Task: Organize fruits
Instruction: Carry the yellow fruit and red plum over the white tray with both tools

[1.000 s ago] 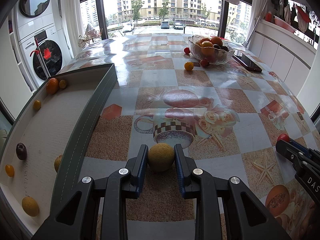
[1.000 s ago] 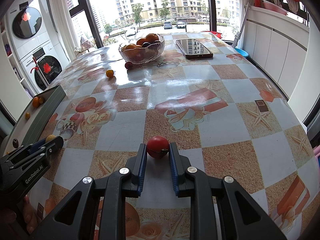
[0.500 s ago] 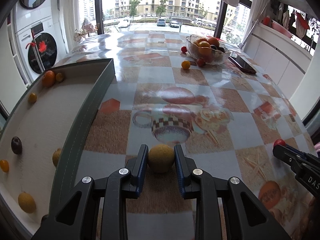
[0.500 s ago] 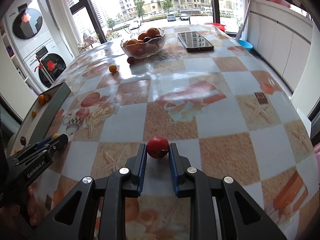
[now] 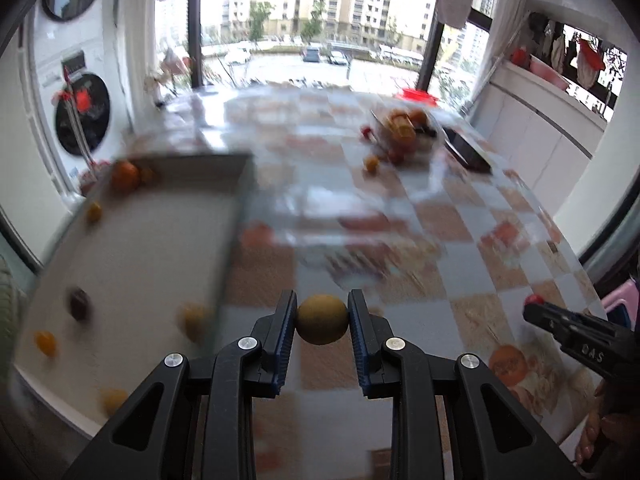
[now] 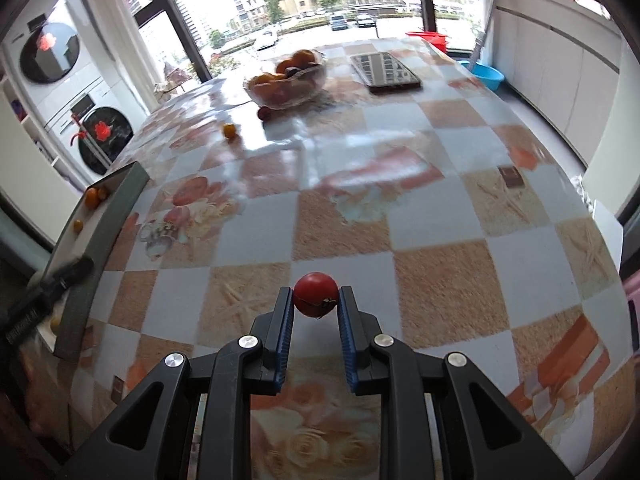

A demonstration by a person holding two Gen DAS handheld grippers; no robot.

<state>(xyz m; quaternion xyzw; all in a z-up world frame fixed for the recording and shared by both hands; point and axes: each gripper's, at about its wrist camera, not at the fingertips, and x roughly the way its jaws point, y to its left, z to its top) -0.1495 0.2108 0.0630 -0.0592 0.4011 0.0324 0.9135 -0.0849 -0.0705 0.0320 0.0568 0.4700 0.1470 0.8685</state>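
My left gripper (image 5: 322, 312) is shut on a round yellow fruit (image 5: 322, 319) and holds it above the table, just right of the green-rimmed white tray (image 5: 132, 236). The tray holds several small fruits, among them an orange (image 5: 125, 175) and a dark plum (image 5: 79, 303). My right gripper (image 6: 316, 300) is shut on a red tomato (image 6: 316, 294) above the checked tablecloth. It also shows at the right of the left wrist view (image 5: 534, 304). The left wrist view is blurred by motion.
A glass bowl of fruit (image 6: 286, 78) stands at the far end, with a small orange fruit (image 6: 229, 130) and a red one (image 6: 263, 112) loose beside it. A phone (image 6: 385, 71) lies to the bowl's right. The tray's rim (image 6: 102, 240) lies at the table's left.
Both grippers have risen from the table with their fruits held. The left one has shifted left so more of the tray shows. The right view now looks down from higher.
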